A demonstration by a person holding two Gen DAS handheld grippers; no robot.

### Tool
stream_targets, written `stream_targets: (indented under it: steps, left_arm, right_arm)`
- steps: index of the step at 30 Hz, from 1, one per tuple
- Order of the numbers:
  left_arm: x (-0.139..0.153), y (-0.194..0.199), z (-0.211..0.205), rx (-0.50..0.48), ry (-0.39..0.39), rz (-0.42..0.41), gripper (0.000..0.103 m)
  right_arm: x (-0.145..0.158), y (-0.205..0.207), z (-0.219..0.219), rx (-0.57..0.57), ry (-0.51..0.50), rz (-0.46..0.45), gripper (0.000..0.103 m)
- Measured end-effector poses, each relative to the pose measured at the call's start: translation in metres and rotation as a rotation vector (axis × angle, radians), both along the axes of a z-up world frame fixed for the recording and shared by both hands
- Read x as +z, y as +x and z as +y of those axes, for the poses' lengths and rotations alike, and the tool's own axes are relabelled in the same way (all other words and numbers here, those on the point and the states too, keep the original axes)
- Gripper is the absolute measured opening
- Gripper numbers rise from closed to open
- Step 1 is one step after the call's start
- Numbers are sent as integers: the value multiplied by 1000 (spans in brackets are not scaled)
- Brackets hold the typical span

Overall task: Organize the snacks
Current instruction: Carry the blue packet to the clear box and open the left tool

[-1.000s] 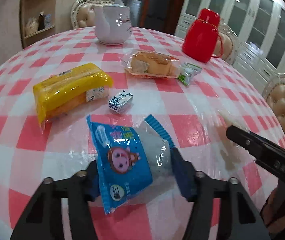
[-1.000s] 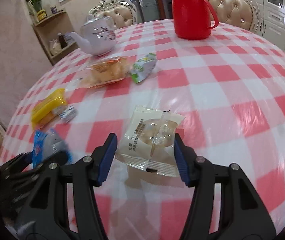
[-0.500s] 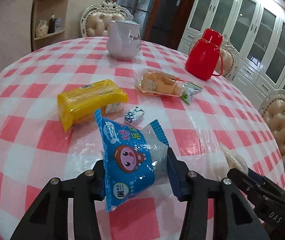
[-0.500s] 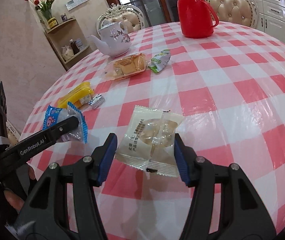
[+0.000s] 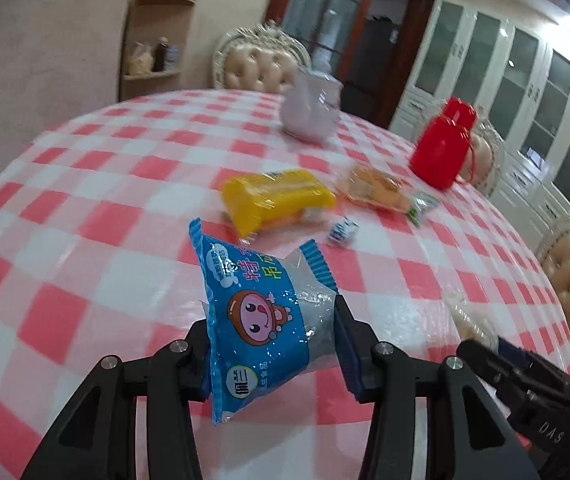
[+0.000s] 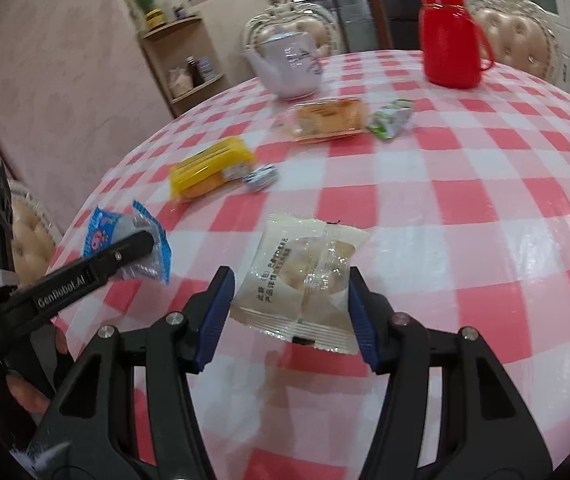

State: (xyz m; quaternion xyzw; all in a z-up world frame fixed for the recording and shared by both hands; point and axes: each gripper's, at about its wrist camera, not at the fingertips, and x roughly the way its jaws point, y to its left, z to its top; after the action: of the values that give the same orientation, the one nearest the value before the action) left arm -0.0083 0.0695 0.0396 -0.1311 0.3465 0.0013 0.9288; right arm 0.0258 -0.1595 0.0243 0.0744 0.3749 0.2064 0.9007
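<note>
Grippers both loaded — left gripper clamps a blue snack packet, right gripper pinches a pale pastry packet, both clear above the checked tablecloth. Farther out lie a yellow pack, small candy, cake packet — teapot and red flask beyond.

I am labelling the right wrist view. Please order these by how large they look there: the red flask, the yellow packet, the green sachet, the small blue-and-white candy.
1. Red flask
2. Yellow packet
3. Green sachet
4. Blue-and-white candy

The flask stands farthest from the camera, so it is probably larger still in reality.
</note>
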Motion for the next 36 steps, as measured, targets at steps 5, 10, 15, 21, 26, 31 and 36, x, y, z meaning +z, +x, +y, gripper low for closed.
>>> stream_targets:
  steps: [5, 10, 15, 21, 26, 31, 36]
  left_arm:
    - [6, -15, 19, 66, -13, -39, 48]
    - [8, -24, 26, 96, -12, -55, 48]
    - [7, -36, 34, 122, -12, -66, 48]
    - [7, -60, 53, 181, -28, -78, 48]
    - [14, -88, 67, 223, -28, -109, 49]
    - [19, -118, 84, 257, -13, -127, 49]
    - [23, -154, 111, 321, 1, -136, 49]
  right_arm:
    - [0, -11, 20, 52, -37, -21, 60]
    - [1, -24, 38, 100, -73, -44, 60]
    - [2, -36, 57, 147, -111, -69, 60]
    - [1, -49, 76, 195, -137, -88, 60]
    - [0, -60, 93, 232, -149, -94, 60]
    - [0, -72, 114, 286, -145, -97, 60]
    - [1, -87, 142, 360, -144, -106, 60]
